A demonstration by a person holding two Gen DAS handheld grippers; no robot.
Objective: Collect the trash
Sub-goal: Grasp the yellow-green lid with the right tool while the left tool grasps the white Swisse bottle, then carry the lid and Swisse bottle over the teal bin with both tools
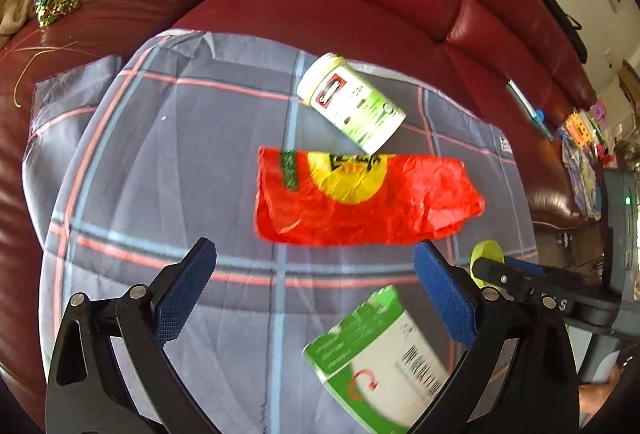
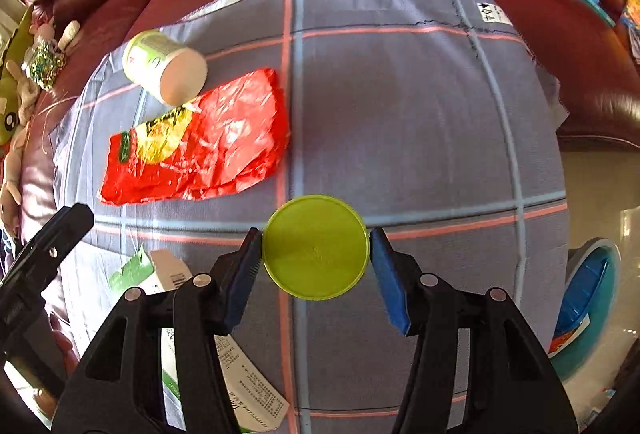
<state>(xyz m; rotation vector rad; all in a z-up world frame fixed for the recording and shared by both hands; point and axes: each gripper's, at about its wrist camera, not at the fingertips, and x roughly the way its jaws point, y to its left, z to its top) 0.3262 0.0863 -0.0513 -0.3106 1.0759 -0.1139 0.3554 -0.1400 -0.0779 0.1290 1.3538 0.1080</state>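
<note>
Nearest, the right gripper point(image 2: 316, 254) brackets the yellow-green lid point(image 2: 315, 247), fingers point(image 2: 390, 290) not visibly pressing it, the left gripper point(image 1: 316, 298) gapes empty above the green-and-white carton point(image 1: 376, 358), then the red wrapper point(image 1: 360, 194) and white bottle point(image 1: 352, 102) on the plaid cloth point(image 1: 180, 154).

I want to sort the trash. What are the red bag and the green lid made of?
Red bag: thin plastic film, it seems; it is crinkled and glossy. Green lid: probably hard plastic, smooth and matte, with a moulded rim.
</note>
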